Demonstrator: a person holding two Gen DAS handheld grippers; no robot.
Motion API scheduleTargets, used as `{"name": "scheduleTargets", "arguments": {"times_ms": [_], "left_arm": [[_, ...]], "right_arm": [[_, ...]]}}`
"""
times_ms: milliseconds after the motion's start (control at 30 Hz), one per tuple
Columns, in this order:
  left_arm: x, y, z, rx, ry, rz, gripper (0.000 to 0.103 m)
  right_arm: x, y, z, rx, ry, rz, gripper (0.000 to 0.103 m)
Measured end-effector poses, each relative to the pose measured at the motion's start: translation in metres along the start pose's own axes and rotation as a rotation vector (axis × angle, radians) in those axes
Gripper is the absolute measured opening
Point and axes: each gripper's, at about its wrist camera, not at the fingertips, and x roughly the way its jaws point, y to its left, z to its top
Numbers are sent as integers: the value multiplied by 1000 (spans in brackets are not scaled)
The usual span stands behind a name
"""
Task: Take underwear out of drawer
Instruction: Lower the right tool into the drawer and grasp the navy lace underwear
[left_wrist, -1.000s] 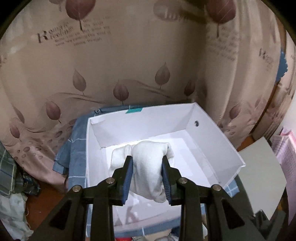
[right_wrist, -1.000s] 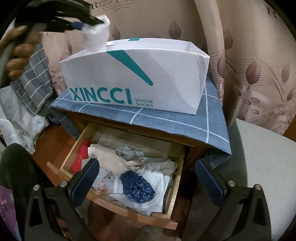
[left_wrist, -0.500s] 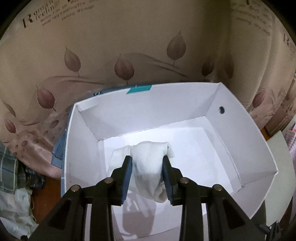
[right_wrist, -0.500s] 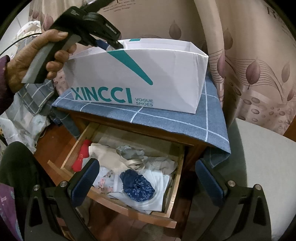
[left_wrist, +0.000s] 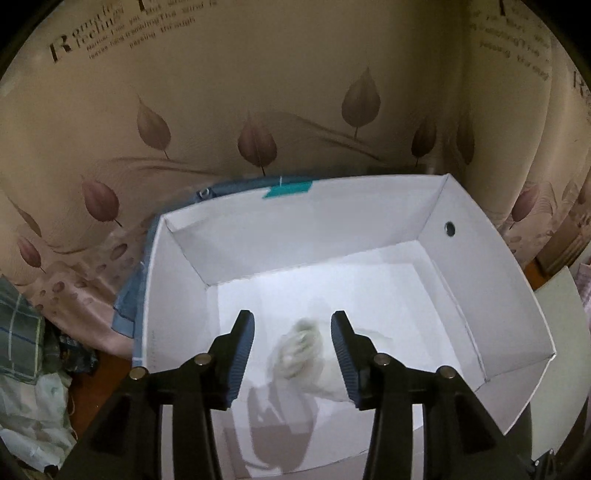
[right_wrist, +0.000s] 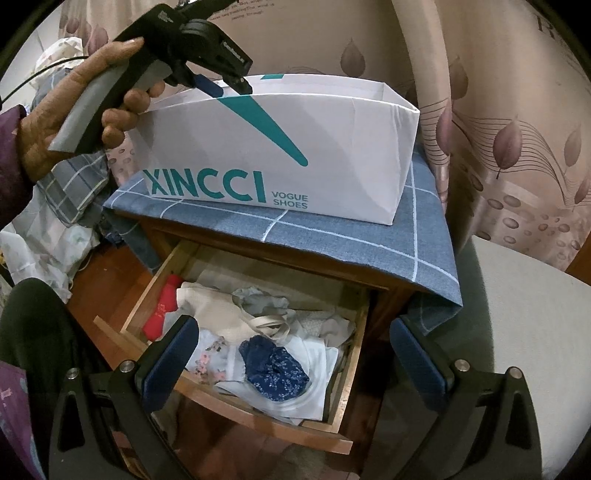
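Left gripper (left_wrist: 292, 334) hangs over the white shoe box (left_wrist: 491, 280), its blue-padded fingers (left_wrist: 242, 341) spread apart with nothing between them. Below the gap, a blurred white piece of underwear (left_wrist: 303, 354) shows against the box floor; whether it touches the floor cannot be told. From the right wrist view, the person's left hand (right_wrist: 74, 122) grips the tool's handle at the left end of the box, whose front reads "XINCCI VOGUE SHOES". The box stands on a blue checked cloth (right_wrist: 424, 229) covering a wooden nightstand (right_wrist: 391, 299).

Beneath the cloth, the drawer (right_wrist: 155, 280) is pulled out and full of clothing: a red item (right_wrist: 162, 310) at the left, a cream garment (right_wrist: 218, 306) beside it, a dark blue floral piece (right_wrist: 275, 373) lying on white fabric toward the front. Right gripper (right_wrist: 291, 360) hovers above the drawer's front edge, fingers spread wide and holding nothing. A leaf-patterned curtain (right_wrist: 517, 129) hangs behind and to the right.
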Motion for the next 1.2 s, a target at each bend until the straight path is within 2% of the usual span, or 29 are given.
{"name": "scheduleTargets", "arguments": {"times_ms": [200, 367, 500, 600, 667, 867, 967, 1200], "left_arm": [[-43, 8, -12, -3, -108, -5, 46], [-85, 14, -40, 27, -175, -39, 47], [-108, 22, -71, 42, -197, -63, 50], [-117, 37, -102, 13, -181, -112, 50], [-119, 50, -128, -18, -162, -136, 50], [-104, 89, -192, -120, -116, -160, 51], [-92, 101, -211, -147, -106, -154, 51], [-75, 100, -227, -140, -95, -185, 51]], "right_arm": [[2, -4, -2, 5, 15, 5, 103], [12, -4, -3, -6, 73, 53, 103], [33, 4, -7, -45, 198, 123, 103], [53, 11, -12, -70, 301, 135, 101], [66, 12, -15, -76, 354, 143, 96], [116, 24, -32, -172, 542, 108, 92], [137, 30, -41, -232, 603, 77, 88], [167, 24, -57, -224, 670, 63, 80]]}}
